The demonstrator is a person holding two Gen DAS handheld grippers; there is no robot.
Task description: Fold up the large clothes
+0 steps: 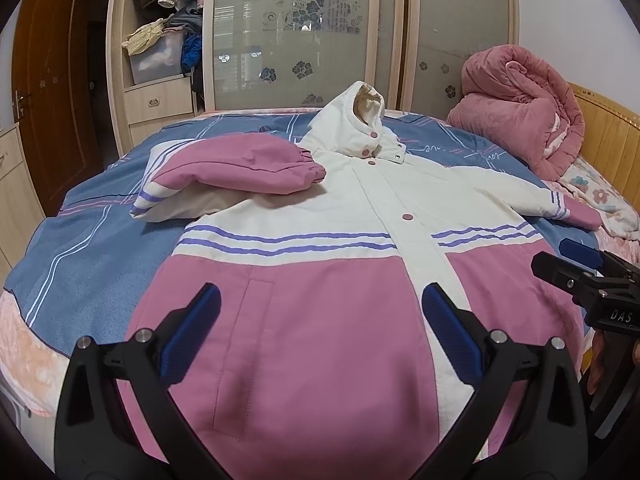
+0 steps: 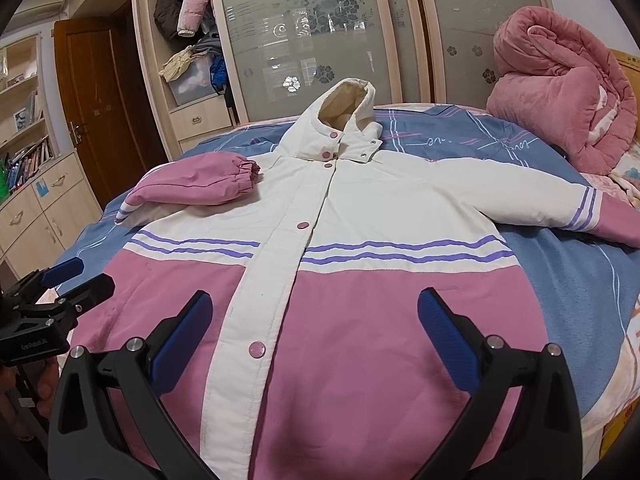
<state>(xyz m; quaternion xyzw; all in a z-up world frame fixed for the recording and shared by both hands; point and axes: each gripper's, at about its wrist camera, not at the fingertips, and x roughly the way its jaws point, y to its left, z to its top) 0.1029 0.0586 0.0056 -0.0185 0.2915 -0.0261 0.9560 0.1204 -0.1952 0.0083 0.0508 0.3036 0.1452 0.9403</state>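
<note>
Left gripper [image 1: 320,308] spread wide, blue pads [image 1: 204,312] well apart, nothing between them. Hovering over the pink lower half of the jacket [image 1: 312,248], near the hem, beside the slit pocket [image 1: 240,352]. Right gripper [image 2: 314,314] just the same: fingers [image 2: 444,328] released, empty, poised above the white front strip and a pink snap button [image 2: 257,349]. Each gripper also caught in the other's camera, off to the side, low near the jacket's edge.

Out from there: jacket lying front up and snapped closed on the bed [image 1: 92,240], hem toward the cameras, hood [image 1: 356,120] propped up at the far end. Cream upper body, pink lower body, two purple stripes [image 1: 280,242] across the chest. One sleeve [image 1: 248,168] folded in over the chest on the left of the view, its gathered cuff resting near the collar. Other sleeve [image 2: 560,208] stretched out flat to the right, pink cuff end trailing toward the bed's edge.

Under it all, a blue bedspread [image 2: 560,264] with white and pink lines. Far right corner: a rolled pink quilt [image 1: 524,108] bunched up against the wooden headboard [image 1: 612,132]. Behind the bed, a wardrobe [image 1: 300,32] with frosted floral sliding doors, one bay open with clothes piled inside. Brown door [image 2: 96,112] off to the left, bookshelf [image 2: 24,152] beside it.
</note>
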